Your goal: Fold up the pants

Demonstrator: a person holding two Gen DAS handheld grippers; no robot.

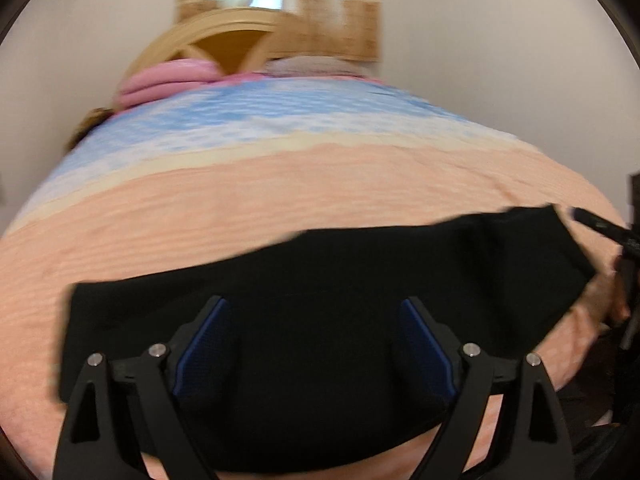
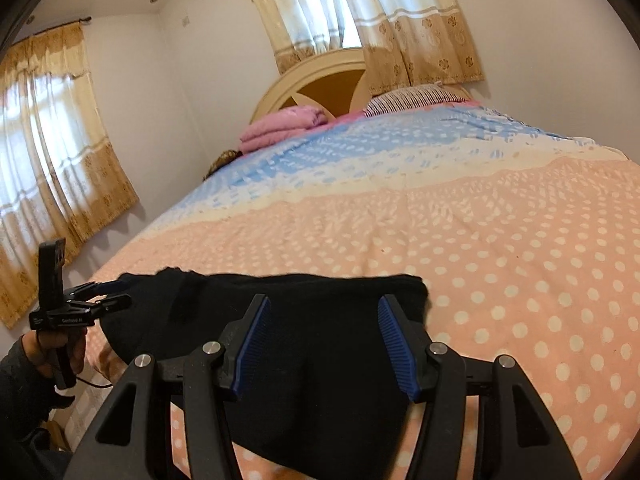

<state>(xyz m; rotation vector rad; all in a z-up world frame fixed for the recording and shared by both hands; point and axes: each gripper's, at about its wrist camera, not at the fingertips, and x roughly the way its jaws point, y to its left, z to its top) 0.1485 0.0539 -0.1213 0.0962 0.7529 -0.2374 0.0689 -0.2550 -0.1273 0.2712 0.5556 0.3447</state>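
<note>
The black pants (image 1: 360,264) lie folded in a wide band across the near end of the bed. My left gripper (image 1: 316,312) hovers over their middle with its blue pads (image 1: 208,332) far apart and nothing gripped. In the right wrist view the same pants (image 2: 248,292) stretch from left to centre. My right gripper (image 2: 322,308) stands open above their right part, pads (image 2: 252,340) clear of the cloth. The left gripper (image 2: 120,292) shows at the pants' left end, held by a hand (image 2: 60,352). The right gripper's fingertip (image 1: 600,228) pokes in beside the pants' right corner.
The peach dotted bedspread (image 2: 500,260) turns blue (image 2: 340,152) toward the headboard (image 2: 320,88). A folded pink blanket (image 2: 280,124) and a striped pillow (image 2: 408,100) lie at the far end. Curtained windows (image 2: 52,152) line the walls; the bed's left edge drops to the floor.
</note>
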